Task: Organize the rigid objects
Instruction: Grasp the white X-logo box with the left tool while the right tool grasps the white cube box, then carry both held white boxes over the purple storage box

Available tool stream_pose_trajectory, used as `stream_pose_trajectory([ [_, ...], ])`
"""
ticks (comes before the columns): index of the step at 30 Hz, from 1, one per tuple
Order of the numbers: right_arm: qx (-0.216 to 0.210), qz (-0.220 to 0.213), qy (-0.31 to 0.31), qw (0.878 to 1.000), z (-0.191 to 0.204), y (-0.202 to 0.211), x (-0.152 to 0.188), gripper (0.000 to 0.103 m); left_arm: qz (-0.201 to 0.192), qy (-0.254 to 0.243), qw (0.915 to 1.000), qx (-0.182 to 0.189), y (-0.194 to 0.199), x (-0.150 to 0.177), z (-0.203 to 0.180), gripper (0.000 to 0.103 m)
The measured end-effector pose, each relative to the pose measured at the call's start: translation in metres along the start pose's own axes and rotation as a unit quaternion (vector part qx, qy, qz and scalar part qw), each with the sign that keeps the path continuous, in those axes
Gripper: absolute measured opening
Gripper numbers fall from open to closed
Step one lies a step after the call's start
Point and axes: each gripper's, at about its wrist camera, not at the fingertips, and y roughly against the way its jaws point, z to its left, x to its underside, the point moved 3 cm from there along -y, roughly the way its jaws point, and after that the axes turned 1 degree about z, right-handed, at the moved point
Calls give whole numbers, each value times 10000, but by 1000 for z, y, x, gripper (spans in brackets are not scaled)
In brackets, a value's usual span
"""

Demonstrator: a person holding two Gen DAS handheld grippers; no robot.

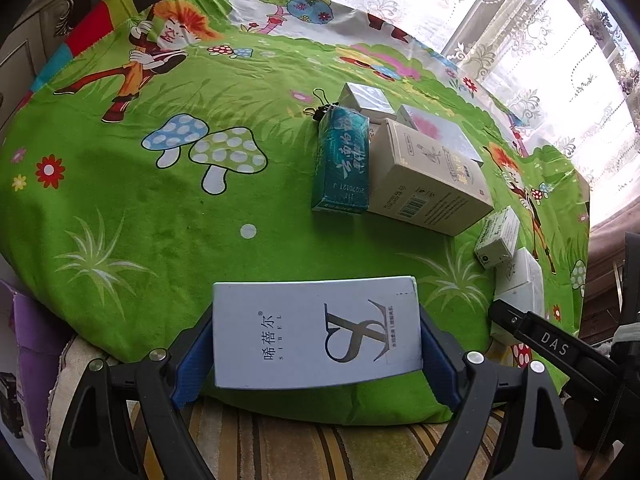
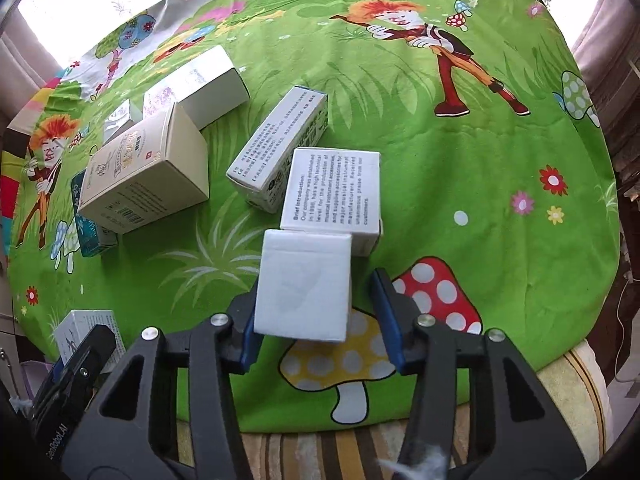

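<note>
My left gripper (image 1: pixel 316 340) is shut on a pale blue SIBEL box (image 1: pixel 316 332), held flat between the blue pads near the front edge of the green cartoon cloth (image 1: pixel 160 208). My right gripper (image 2: pixel 316 304) is open around a plain white box (image 2: pixel 304 286); the left pad touches it, the right pad stands apart. Just beyond lies a white box with English text (image 2: pixel 332 190) and a white box with Chinese text (image 2: pixel 280 148). A beige box (image 1: pixel 428 176), a teal box (image 1: pixel 344 160) and silver boxes (image 1: pixel 366 98) lie grouped further in.
A black binder clip (image 1: pixel 322 110) lies by the teal box. Two small white boxes (image 1: pixel 498 242) sit at the right in the left wrist view. Lace curtains and a window (image 1: pixel 540 40) stand behind. A striped cushion (image 1: pixel 280 448) lies under the cloth's front edge.
</note>
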Motion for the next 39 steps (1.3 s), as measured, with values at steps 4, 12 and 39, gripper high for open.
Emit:
stream_pose_trajectory([
  [4,-215,-86,-113,9997,-7,5,8,39,-165,32,9999,-7,9,4,3,89],
  [12,-468,-276,14,9985,-1,26,32,39,-438,146,9989,12,32,14,14,89],
  [39,-1455,-743,1703,9718,112,115,109,39,-1277,1778,9752,-317,154,76,182,89],
])
